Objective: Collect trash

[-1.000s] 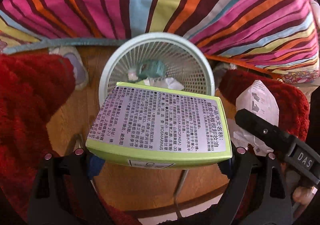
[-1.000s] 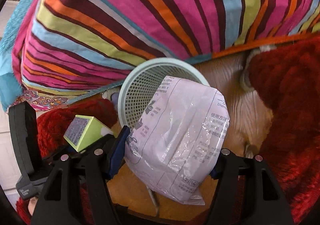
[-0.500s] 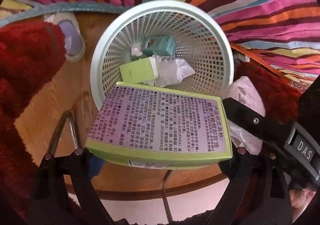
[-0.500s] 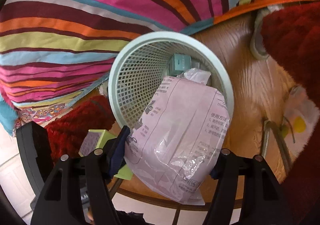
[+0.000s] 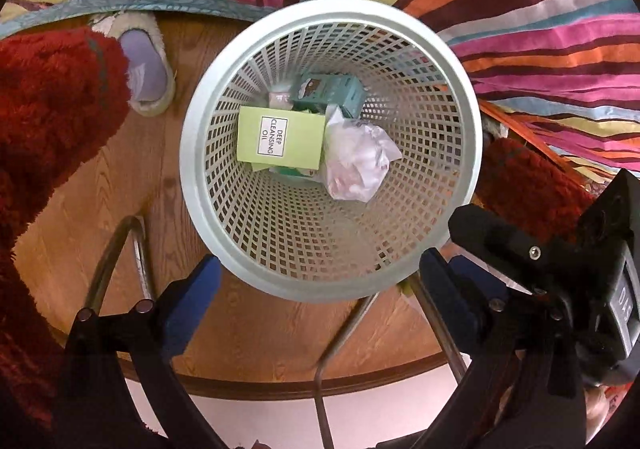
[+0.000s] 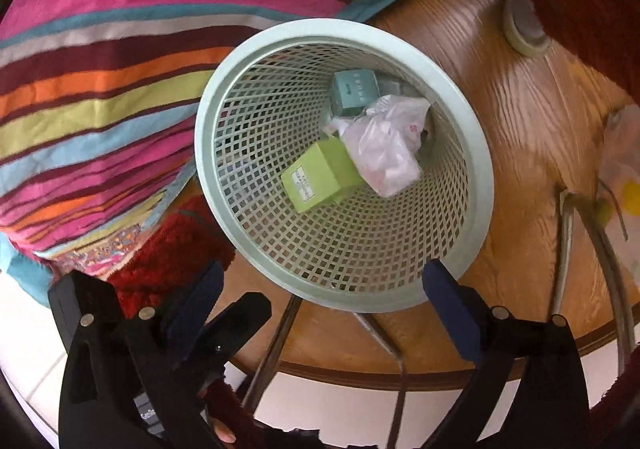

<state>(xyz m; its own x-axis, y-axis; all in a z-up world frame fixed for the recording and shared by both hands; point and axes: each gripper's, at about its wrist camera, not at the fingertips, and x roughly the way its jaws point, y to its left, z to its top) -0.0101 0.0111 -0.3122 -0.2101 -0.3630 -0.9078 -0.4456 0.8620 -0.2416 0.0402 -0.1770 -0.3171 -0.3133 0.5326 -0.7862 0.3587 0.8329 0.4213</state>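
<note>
Both grippers hang above the pale green plastic mesh wastebasket (image 5: 328,149), pointing steeply down into it. On the left, the left gripper (image 5: 320,289) has just been opening; its blue-padded jaws stand spread wide with nothing between them but the near rim of the basket below. On the right, the right gripper (image 6: 320,289) has likewise just been opening and is spread and empty, its body showing at the right edge of the left wrist view.

The trash lies at the bottom of the basket. Going left to right in the left wrist view: a lime-green cardboard box labelled "Deep Cleansing Oil" (image 5: 280,143) lies flat, label up, its long axis running roughly from the left wall toward the middle. Behind it, toward the far wall, sits a teal cardboard box (image 5: 332,91). Touching the green box's right end is a crumpled translucent pinkish plastic wrapper (image 5: 358,159).

The basket stands on the round wooden floor mat (image 5: 120,185), near its far edge, against the multicoloured striped bedspread (image 5: 520,29). Deep red shaggy fabric (image 5: 48,109) lies to the left, with a grey slipper (image 5: 146,69) beside it.

My judgement: this drop looks done. The relation that matters next is that everything visible is already inside the basket, straight ahead and below both grippers, so each hand probably must pull back and up to seek more trash elsewhere; neither is clearly nearer.
</note>
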